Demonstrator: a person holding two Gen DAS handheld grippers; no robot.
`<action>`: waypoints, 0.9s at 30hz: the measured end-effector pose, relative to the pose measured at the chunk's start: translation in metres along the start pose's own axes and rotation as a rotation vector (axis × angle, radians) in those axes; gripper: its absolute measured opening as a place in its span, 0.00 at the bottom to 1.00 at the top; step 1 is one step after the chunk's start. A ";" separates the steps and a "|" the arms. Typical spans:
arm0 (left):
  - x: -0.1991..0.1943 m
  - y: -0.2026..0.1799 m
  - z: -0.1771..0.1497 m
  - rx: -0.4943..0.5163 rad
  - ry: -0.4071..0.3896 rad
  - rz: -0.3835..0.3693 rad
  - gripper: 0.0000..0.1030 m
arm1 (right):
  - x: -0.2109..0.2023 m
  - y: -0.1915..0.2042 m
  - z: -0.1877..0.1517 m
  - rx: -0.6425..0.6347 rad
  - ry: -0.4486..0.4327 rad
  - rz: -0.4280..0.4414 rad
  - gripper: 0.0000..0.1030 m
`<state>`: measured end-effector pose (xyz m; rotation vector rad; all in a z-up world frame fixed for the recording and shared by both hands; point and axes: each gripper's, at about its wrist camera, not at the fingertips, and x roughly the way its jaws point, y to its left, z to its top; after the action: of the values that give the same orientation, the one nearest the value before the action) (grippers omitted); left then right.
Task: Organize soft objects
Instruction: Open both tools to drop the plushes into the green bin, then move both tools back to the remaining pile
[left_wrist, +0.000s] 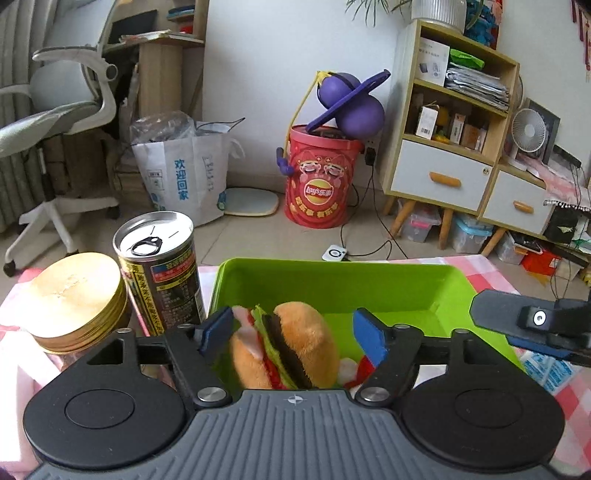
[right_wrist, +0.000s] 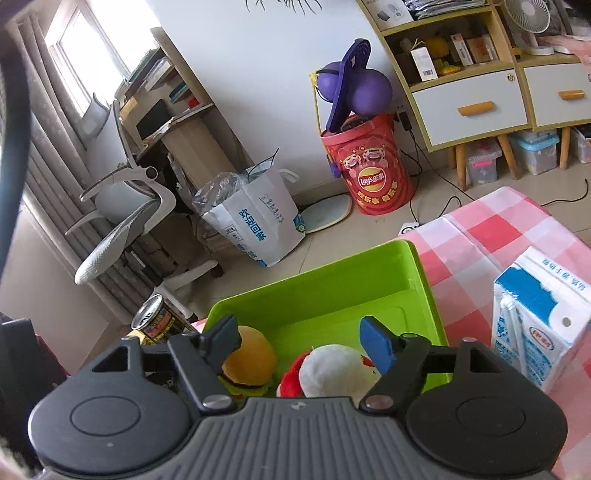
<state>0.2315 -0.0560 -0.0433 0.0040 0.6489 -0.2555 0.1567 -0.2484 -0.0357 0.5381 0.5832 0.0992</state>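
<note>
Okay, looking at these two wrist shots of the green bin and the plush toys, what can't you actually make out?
- Red and white plush: its lower part is hidden by the right gripper body in the right wrist view, so what it depicts is unclear.
- Plush hamburger: its underside is hidden by the left gripper body in the left wrist view, so contact with the green bin floor is unconfirmed.
- Can: label print too small.

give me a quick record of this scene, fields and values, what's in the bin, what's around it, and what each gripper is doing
bin: green bin on checkered cloth
inside bin: plush hamburger, red-and-white plush
left of bin: can, gold lids
right of bin: milk carton
left gripper: open, around the hamburger
right gripper: open, above the red-and-white plush
</note>
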 end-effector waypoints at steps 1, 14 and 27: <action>-0.003 0.000 0.000 0.002 0.003 0.001 0.74 | -0.003 0.001 0.001 -0.003 0.001 -0.007 0.42; -0.061 0.008 -0.007 -0.003 0.041 -0.001 0.94 | -0.061 0.018 0.008 -0.062 0.018 -0.063 0.56; -0.133 0.028 -0.025 -0.021 0.101 0.038 0.95 | -0.120 0.037 -0.013 -0.177 0.116 -0.078 0.65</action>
<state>0.1209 0.0042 0.0143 0.0090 0.7511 -0.2131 0.0523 -0.2391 0.0338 0.3383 0.7004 0.1075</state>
